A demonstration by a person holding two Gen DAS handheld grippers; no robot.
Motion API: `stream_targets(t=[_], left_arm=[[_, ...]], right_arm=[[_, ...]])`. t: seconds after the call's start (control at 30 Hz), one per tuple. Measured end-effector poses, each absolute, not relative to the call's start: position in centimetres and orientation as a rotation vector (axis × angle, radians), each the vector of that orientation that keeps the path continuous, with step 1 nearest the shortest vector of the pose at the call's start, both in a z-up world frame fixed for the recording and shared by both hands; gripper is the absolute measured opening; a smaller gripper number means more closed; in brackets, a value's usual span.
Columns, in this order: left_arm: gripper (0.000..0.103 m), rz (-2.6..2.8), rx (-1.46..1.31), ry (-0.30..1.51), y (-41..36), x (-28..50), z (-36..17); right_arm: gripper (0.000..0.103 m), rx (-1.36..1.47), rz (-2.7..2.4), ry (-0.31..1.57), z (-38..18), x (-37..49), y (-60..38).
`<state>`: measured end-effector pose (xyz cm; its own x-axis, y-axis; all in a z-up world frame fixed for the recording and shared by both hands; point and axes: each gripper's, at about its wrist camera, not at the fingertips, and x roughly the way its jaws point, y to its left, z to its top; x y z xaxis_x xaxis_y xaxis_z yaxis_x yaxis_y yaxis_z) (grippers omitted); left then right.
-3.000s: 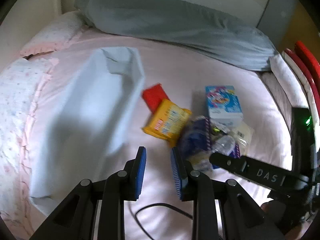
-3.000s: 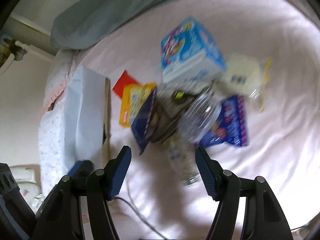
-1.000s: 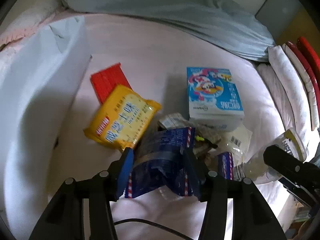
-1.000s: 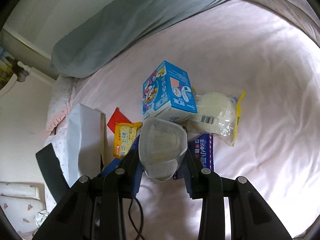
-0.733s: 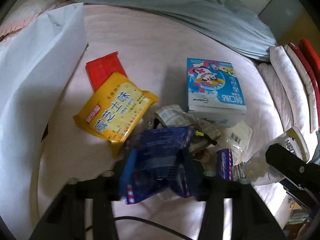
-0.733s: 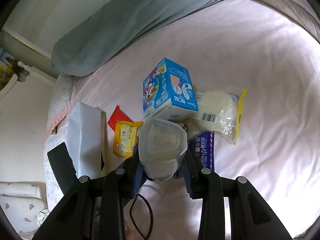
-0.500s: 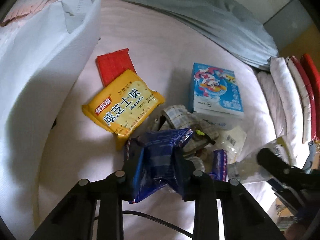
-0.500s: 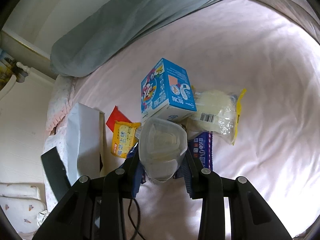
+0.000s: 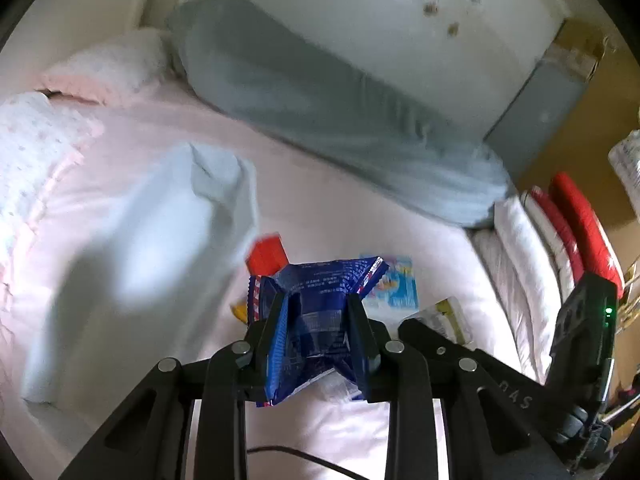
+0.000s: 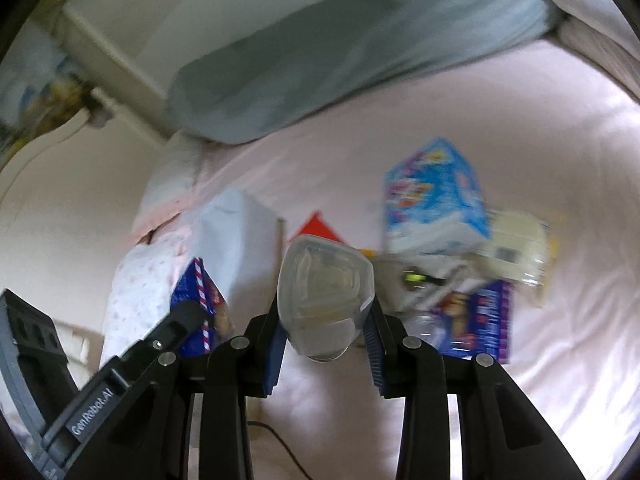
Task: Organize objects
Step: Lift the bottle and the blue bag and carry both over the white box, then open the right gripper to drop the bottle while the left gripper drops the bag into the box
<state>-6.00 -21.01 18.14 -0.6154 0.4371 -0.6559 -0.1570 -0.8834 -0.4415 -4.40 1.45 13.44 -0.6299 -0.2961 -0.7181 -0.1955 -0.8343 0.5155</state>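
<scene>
My left gripper (image 9: 316,324) is shut on a crumpled dark blue snack packet (image 9: 316,312), held up above the pink bed sheet (image 9: 328,208). My right gripper (image 10: 326,320) is shut on a clear empty plastic bottle (image 10: 326,284), its base toward the camera. In the right wrist view the left gripper (image 10: 188,312) and its blue packet (image 10: 200,300) show at the lower left. A white paper bag (image 9: 160,256) lies open on its side to the left. On the sheet remain a red pack (image 9: 266,256), a blue cartoon box (image 10: 434,200), a pale food bag (image 10: 520,248) and another blue packet (image 10: 486,320).
A long grey bolster (image 9: 332,108) lies along the wall at the back. Pink and white pillows (image 9: 40,148) sit at the left. Folded white and red bedding (image 9: 560,232) is stacked at the right. A black cable (image 9: 304,456) runs over the sheet near the front.
My left gripper closed on the blue packet and lifted it off the pile, swinging toward the white bag. The right gripper, still holding the bottle, rose a little and turned left.
</scene>
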Motion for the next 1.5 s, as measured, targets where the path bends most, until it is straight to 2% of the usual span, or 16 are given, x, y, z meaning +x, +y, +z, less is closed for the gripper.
stream_targets(t=[0.2,0.47,0.63,0.8,0.97,1.27,1.5], left_arm=[[0.028,2.553,-1.102,-0.550,-26.2,-5.2,19.4],[0.028,2.548,-1.183,-0.612,-30.0,-5.1,17.0],[0.028,2.555,-1.252,-0.541,-30.1,-5.3,15.6],[0.028,2.550,-1.404,-0.596,-31.1,-6.3,12.9],[0.028,2.555,-1.479,-0.657,-32.5,-6.1,11.7],[0.031,2.560,-1.621,-0.594,-32.0,-6.1,10.7],[0.037,2.623,-1.530,-0.557,-31.5,-5.9,12.3]], right_arm=[[0.036,1.143,-2.688,-0.664,17.4,-4.9,-2.4],[0.036,1.138,-2.555,-0.605,19.9,-7.9,-7.6],[0.036,1.207,-2.526,-0.543,17.0,-10.1,-11.0],[0.036,1.291,-2.390,-0.637,12.0,-11.2,-12.4],[0.036,1.319,-2.409,-0.436,12.2,-10.7,-14.7],[0.036,1.369,-2.372,-0.399,10.4,-10.6,-16.0],[0.046,1.228,-2.377,-0.429,12.0,-9.7,-15.0]])
